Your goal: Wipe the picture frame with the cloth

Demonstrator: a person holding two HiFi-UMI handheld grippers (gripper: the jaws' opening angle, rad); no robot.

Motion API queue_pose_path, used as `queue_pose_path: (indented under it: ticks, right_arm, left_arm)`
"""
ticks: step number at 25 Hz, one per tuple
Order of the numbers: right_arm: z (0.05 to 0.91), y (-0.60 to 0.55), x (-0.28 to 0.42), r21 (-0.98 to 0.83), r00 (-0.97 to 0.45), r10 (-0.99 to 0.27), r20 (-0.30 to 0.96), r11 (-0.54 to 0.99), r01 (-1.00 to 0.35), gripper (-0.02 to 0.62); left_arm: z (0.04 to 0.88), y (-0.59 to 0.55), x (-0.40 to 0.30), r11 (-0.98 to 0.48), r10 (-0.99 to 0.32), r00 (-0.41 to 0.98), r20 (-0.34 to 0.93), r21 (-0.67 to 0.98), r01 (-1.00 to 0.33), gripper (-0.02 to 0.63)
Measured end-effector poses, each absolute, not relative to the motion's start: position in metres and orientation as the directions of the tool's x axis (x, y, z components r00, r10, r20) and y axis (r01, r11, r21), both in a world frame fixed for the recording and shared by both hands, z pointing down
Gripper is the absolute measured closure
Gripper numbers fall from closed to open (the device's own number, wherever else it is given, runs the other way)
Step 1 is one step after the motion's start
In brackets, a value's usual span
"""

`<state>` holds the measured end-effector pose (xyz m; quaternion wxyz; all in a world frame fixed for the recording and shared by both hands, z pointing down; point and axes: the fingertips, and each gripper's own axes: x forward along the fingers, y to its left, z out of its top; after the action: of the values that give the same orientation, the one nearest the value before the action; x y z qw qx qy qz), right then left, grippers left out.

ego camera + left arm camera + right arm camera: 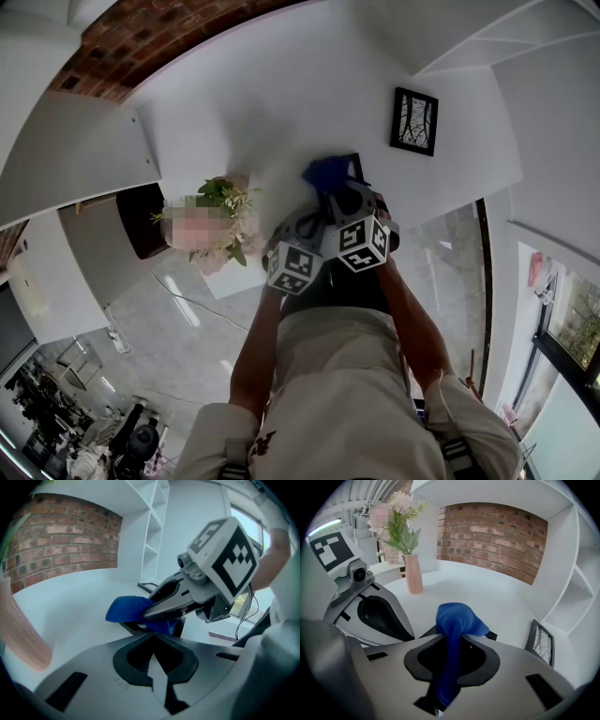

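A broad white tabletop [281, 94] fills most of the head view, with a red brick wall [492, 527] behind it and tall white open shelving [154, 536] to one side. The person's two forearms reach forward side by side over the table, each holding a grey two-jaw gripper with a marker cube on it.

The left gripper [152, 635] has its jaws pressed together with nothing between them, and it sits just beside the right one. The right gripper [454, 634] is clamped on the soft blue cloth [459, 618]. The cloth bunches into a rounded wad past the jaw tips, and a strip of it trails back between the jaws.

A slim pink vase holding pink flowers and green leaves [414, 573] stands upright on the table, off to the left of the grippers.

The small black-framed picture with a pale line drawing [540, 641] stands on the table, ahead of the right gripper and to its right. It is apart from the cloth and neither gripper touches it.
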<state>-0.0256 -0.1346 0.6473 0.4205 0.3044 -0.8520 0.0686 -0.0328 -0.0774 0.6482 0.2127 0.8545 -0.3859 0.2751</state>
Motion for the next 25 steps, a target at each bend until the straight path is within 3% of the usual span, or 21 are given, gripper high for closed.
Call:
queue_pose_path:
  ticks: [25]
  right_arm:
    - [0.641,-0.171,0.004,0.213,-0.381,-0.533,0.755,0.750,-0.627,0.526]
  left_arm:
    - [0.650,-0.077,-0.034,-0.604,-0.544,0.546,0.637,0.153,-0.782,0.603]
